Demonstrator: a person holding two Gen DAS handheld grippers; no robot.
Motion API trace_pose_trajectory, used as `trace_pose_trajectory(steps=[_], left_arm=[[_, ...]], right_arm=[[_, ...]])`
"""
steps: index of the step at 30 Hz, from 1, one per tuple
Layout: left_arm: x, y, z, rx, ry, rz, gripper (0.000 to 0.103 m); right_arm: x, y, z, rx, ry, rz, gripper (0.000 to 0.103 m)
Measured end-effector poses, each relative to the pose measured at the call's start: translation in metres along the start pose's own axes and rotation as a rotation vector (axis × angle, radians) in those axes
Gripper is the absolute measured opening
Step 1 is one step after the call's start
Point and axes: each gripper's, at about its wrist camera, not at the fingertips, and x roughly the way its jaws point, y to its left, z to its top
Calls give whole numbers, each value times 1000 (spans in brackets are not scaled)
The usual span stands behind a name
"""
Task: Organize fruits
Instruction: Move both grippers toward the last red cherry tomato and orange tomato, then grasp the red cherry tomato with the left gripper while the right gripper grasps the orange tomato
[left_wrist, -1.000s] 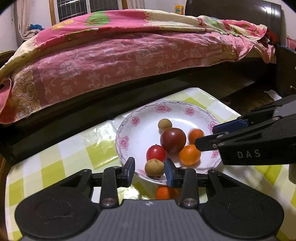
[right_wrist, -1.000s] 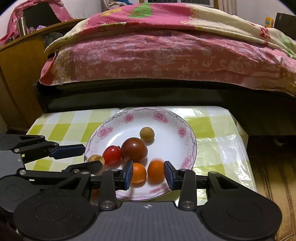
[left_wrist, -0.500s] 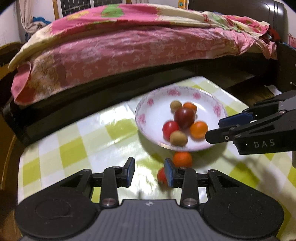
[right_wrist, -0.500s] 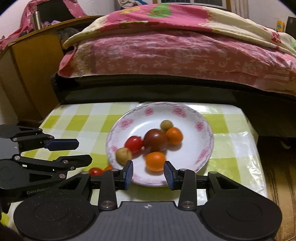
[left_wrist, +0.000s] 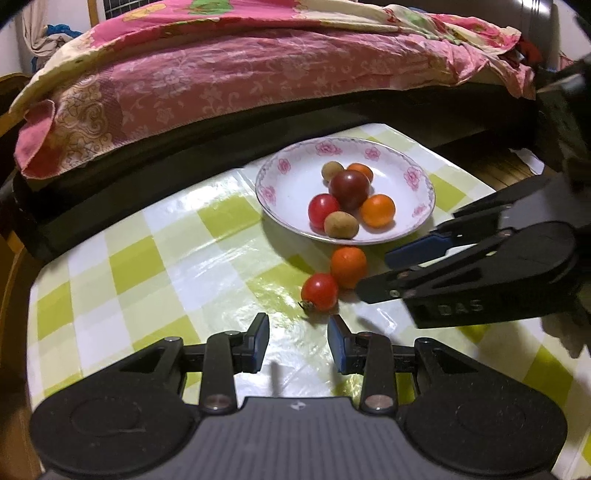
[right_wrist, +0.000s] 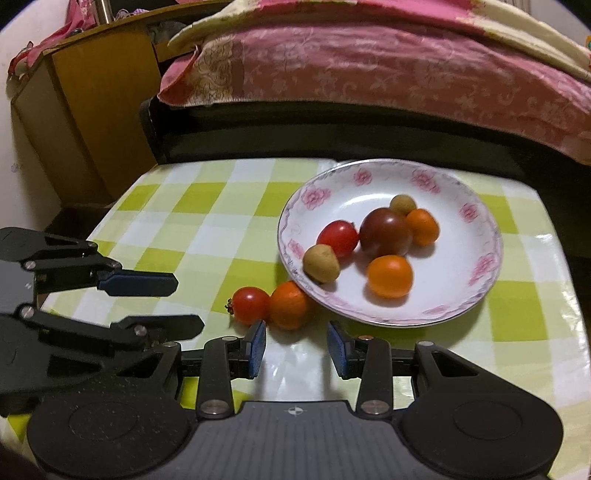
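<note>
A white floral plate (left_wrist: 295, 173) (right_wrist: 476, 254) on the checked table holds several fruits: a dark tomato (left_wrist: 349, 186) (right_wrist: 386, 232), a red tomato (left_wrist: 323, 211) (right_wrist: 338, 238), two oranges and two small brown fruits. A red tomato (left_wrist: 319, 291) (right_wrist: 251, 304) and an orange (left_wrist: 348, 266) (right_wrist: 290, 304) lie touching on the cloth just outside the plate's near rim. My left gripper (left_wrist: 298, 343) (right_wrist: 177, 302) is open and empty, just short of the loose tomato. My right gripper (right_wrist: 296, 347) (left_wrist: 376, 273) is open and empty, just short of the loose orange.
The table has a green and white checked cloth (left_wrist: 166, 266) (right_wrist: 207, 218). A bed with a pink quilt (left_wrist: 240, 70) (right_wrist: 388, 70) runs along the far side. A wooden cabinet (right_wrist: 92, 110) stands at the far left. The table edge drops off at right (right_wrist: 576, 295).
Both grippers have pulled back from the plate toward the near side of the table. The loose tomato and orange beside the plate have come into full view.
</note>
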Motion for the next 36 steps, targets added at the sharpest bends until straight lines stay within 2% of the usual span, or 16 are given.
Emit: trace_pose_trajectory(steps=[9,17,23,28,36], left_arm=[[6,2,-3,21,2,-24,44],[14,9,-5,12,10,-21,44],[25,6,0,10,-2,-38,44],[35,-5,8,20,-18,-57,44],[50,-14,11,37,-31,-37,44]], right_arm=[[16,-3,6,51,-17,11,33],[17,-6,7,73,-6,26,26],[3,-6,1,79,8,35,26],[-10,-10,-10,65,29,-6,26],[-19,-18,-22,56,36,-22,26]])
